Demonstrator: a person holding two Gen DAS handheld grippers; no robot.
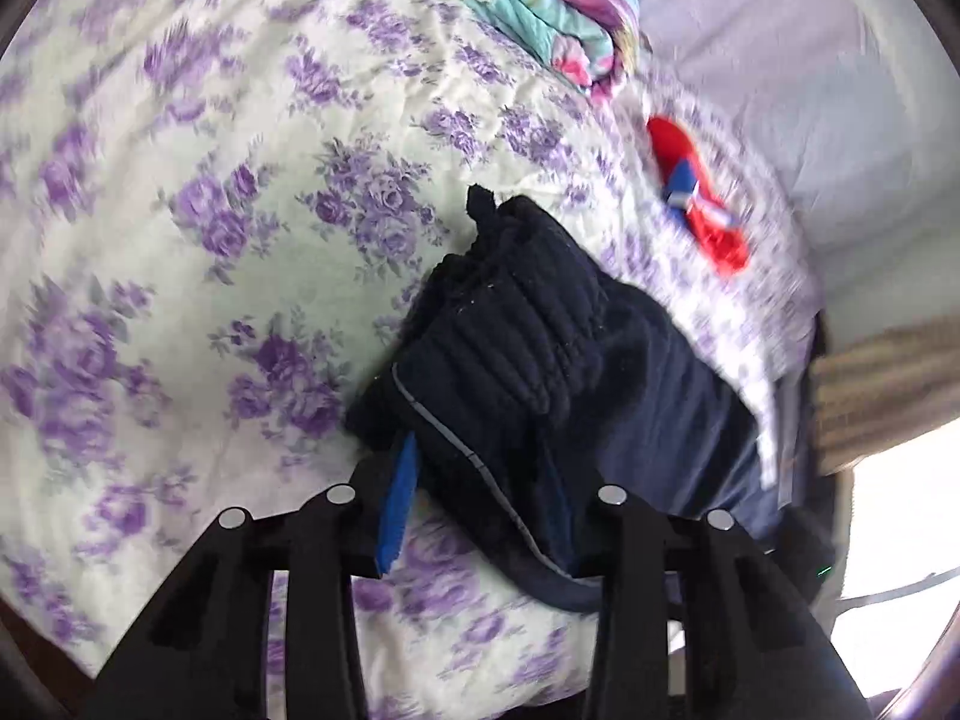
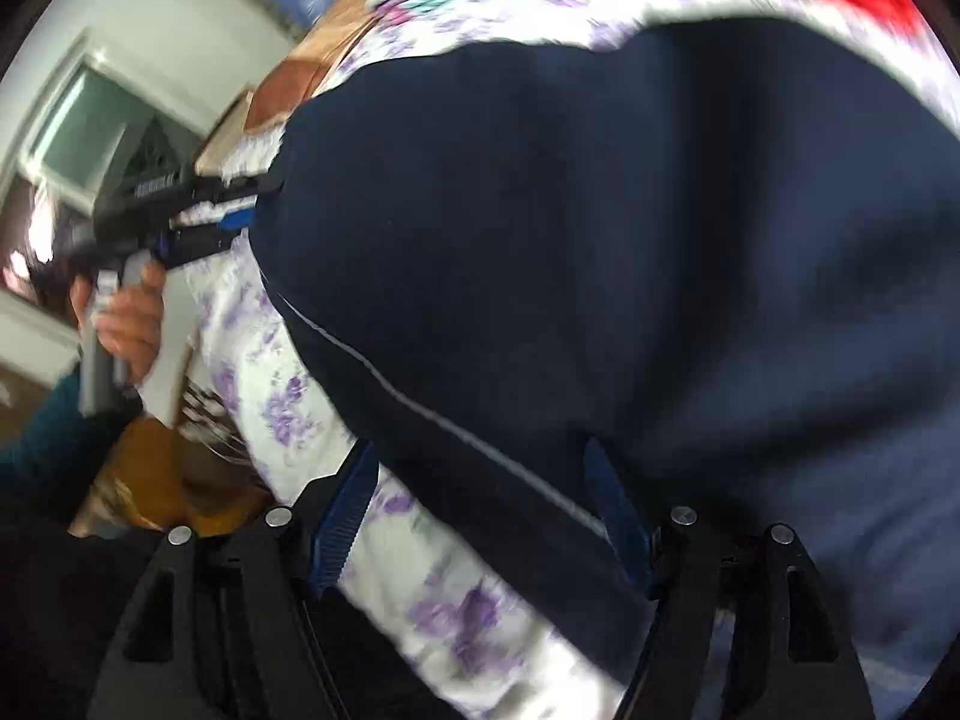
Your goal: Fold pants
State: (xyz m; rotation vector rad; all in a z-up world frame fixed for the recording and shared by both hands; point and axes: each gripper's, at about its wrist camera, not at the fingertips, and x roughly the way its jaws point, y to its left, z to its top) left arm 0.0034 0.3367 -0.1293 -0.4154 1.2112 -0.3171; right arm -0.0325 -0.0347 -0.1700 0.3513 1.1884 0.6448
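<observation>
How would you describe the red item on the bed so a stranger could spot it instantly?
Start at the bedspread printed with purple flowers. Beyond the dark navy pants, below the folded turquoise-and-pink blanket, lies a small red cloth. It is the only bright red thing, with a blue-and-white patch.

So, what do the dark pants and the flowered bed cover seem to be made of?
Pants: dark navy knit, probably fleece or jersey, matte and slightly fuzzy, with a ribbed gathered waistband and thin pale piping. Bed cover: seemingly light woven cotton, matte, with fine wrinkles and printed purple flowers.

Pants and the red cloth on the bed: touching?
Apart. The left wrist view shows a strip of floral bedsheet between the pants and the red cloth.
</observation>
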